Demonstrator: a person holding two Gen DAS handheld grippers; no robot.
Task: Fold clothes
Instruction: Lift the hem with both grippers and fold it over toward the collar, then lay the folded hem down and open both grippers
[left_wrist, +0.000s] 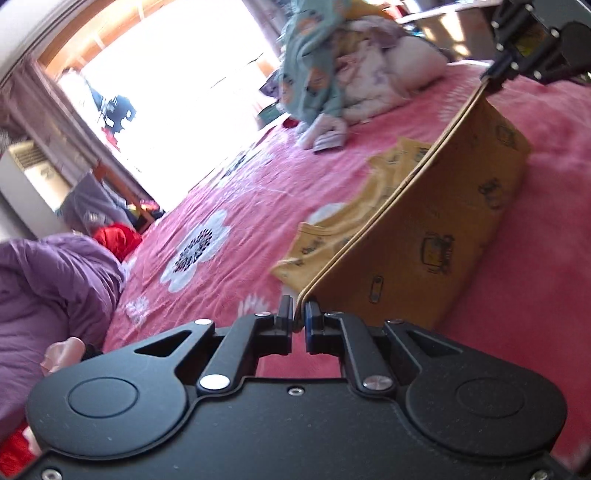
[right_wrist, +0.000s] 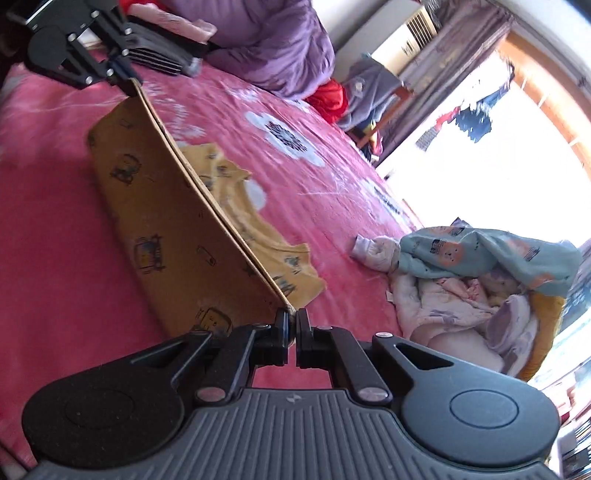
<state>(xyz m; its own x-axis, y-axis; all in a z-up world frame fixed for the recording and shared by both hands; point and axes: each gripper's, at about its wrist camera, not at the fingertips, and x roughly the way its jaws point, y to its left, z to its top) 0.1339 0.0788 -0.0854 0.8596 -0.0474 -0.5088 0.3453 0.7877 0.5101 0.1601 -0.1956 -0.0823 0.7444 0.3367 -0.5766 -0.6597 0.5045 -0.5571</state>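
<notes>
Pinching one taut edge between them, the left gripper (left_wrist: 300, 314) and right gripper (right_wrist: 291, 320) each clamp a corner of the mustard-yellow printed cotton garment (left_wrist: 424, 236), lifted half off the pink flowered bedspread (left_wrist: 236, 192) (a mixed clothes pile (right_wrist: 472, 280) lies beyond, beside the bright window (left_wrist: 173, 92)).

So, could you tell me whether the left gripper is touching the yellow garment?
Touching: in the left wrist view, the left gripper has its fingers closed on the yellow garment hem, lifting it.
</notes>
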